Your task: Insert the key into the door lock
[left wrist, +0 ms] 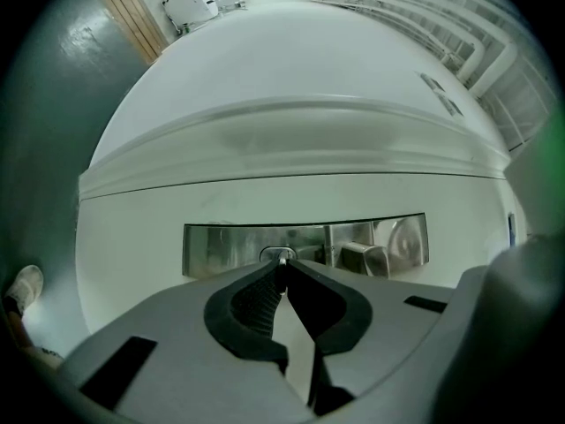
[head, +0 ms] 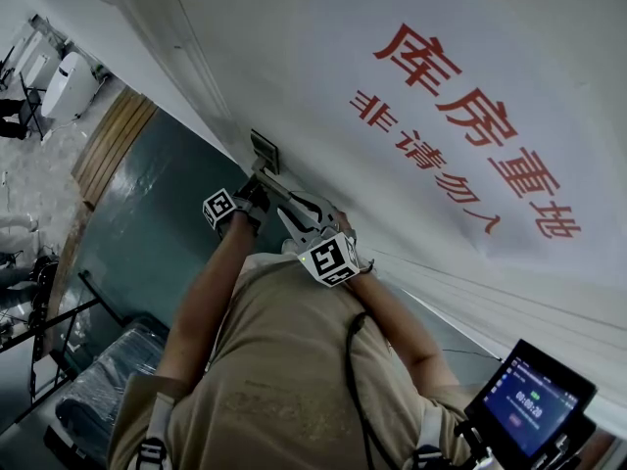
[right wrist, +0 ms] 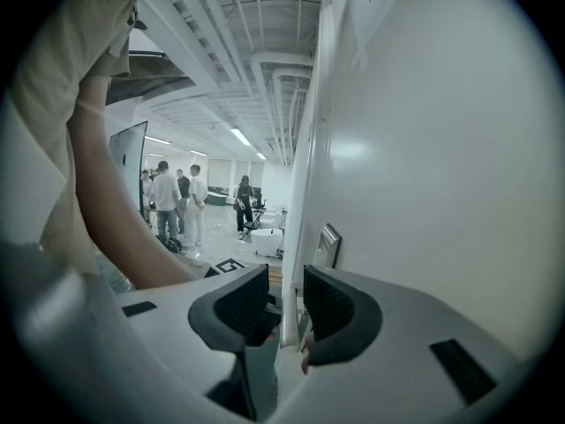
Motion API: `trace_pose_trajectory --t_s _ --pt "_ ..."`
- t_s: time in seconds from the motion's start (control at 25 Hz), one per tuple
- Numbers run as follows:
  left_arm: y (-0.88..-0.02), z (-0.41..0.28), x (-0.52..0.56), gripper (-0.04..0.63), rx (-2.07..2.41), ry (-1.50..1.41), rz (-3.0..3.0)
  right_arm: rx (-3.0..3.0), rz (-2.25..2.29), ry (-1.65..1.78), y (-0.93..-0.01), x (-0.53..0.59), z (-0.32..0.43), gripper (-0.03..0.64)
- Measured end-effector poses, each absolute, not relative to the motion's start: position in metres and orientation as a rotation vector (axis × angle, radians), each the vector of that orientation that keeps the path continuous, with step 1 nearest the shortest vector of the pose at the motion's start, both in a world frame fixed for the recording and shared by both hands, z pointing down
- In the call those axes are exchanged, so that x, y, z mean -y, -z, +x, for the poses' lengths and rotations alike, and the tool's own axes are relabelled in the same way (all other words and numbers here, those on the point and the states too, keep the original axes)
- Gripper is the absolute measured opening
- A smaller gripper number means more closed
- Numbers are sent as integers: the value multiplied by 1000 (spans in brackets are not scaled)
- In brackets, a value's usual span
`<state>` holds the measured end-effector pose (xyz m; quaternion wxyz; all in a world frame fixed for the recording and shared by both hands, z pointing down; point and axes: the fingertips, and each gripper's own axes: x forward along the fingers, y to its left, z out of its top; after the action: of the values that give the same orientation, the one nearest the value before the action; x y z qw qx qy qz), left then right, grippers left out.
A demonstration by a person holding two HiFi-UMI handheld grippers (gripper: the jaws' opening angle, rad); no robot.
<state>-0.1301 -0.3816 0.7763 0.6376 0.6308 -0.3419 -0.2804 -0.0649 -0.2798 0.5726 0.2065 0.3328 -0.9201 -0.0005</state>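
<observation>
Head view: both my tools are up against the white door. The left hand-held gripper is the nearer one, just below the steel lock plate. The right hand-held gripper hangs just behind it.

Left gripper view: the left hand-held gripper is clenched on the key, and only a sliver of metal shows past the pads. The lock plate lies dead ahead, with its length running across the picture. The keyhole is right at the key's tip. I judge that the key's long axis runs along the jaws and points level and square into the door, so the coming move is a straight push forward. I cannot tell whether the tip has already entered.

Right gripper view: the right hand-held gripper is released, its jaws apart and grasping nothing. The door's edge shows beyond the gap, and the lock plate is ahead, slightly to the right.
</observation>
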Motion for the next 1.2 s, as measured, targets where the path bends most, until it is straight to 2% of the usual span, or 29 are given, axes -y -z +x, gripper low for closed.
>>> trace_pose_trajectory --t_s 0.72,1.2 --pt "-777 -128 384 34 787 640 1457 2563 893 -5 -578 280 -68 130" --pt "-774 -123 386 35 834 461 1583 2564 865 -6 -581 276 -78 130"
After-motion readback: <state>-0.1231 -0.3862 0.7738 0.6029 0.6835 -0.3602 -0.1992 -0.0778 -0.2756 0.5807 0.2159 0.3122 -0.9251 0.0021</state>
